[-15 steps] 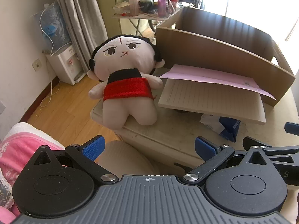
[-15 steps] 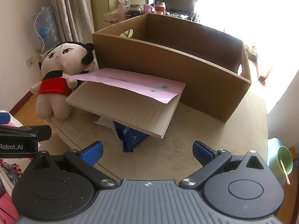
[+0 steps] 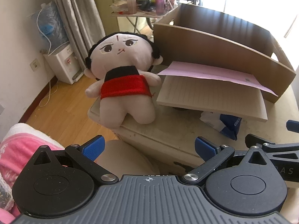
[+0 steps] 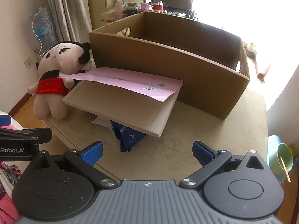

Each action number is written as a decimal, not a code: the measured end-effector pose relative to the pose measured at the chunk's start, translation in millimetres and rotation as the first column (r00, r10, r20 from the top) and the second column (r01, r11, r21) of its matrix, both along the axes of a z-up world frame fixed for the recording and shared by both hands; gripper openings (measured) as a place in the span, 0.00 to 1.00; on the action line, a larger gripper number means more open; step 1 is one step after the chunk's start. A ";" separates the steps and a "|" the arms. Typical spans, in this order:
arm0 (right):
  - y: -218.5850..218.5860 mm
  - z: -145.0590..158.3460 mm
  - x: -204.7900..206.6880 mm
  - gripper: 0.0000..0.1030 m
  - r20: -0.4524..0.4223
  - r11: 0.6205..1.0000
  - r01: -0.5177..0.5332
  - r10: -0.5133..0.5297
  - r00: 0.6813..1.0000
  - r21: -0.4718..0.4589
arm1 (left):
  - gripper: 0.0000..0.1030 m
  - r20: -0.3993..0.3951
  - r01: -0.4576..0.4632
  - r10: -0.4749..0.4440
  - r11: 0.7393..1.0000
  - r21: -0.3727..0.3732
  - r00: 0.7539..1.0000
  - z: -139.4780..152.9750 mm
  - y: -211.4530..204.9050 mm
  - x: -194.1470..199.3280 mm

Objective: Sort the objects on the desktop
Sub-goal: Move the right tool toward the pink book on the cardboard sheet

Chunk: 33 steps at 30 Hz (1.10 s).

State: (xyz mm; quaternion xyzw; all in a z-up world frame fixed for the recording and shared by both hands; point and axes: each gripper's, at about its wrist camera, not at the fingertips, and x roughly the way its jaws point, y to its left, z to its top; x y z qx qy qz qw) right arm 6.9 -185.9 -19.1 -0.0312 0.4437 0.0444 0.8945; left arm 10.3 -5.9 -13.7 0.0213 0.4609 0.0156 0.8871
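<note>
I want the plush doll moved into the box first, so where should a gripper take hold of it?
Grip the plush doll across its red-clad waist, coming from above and the table's near edge. The waist is narrower than the big head, and the doll leans back facing you, clear of the notebook. The left gripper is nearest, judging by view.

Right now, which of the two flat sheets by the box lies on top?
The pink sheet lies on top, bearing a small printed label; the lined beige pad sits beneath it, propped on the blue packet.

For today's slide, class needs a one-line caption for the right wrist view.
Open right claw faces a lined notebook under a pink envelope, beside a cardboard box and plush doll.
</note>
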 end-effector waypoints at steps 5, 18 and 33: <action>-4.4 -3.2 2.0 1.00 -0.008 1.000 0.009 -0.009 1.000 -0.030 | 1.00 0.037 0.020 -0.019 0.999 -0.025 0.999 -1.4 0.0 2.4; -59.6 36.0 1.2 1.00 0.240 0.993 0.062 -0.083 0.967 0.096 | 1.00 0.194 0.089 -0.053 0.979 -0.182 0.979 9.0 22.2 17.1; -101.2 9.8 55.6 0.81 0.163 0.913 0.136 -0.212 0.964 0.385 | 1.00 0.301 0.198 -0.134 0.961 -0.191 0.944 26.2 3.8 91.9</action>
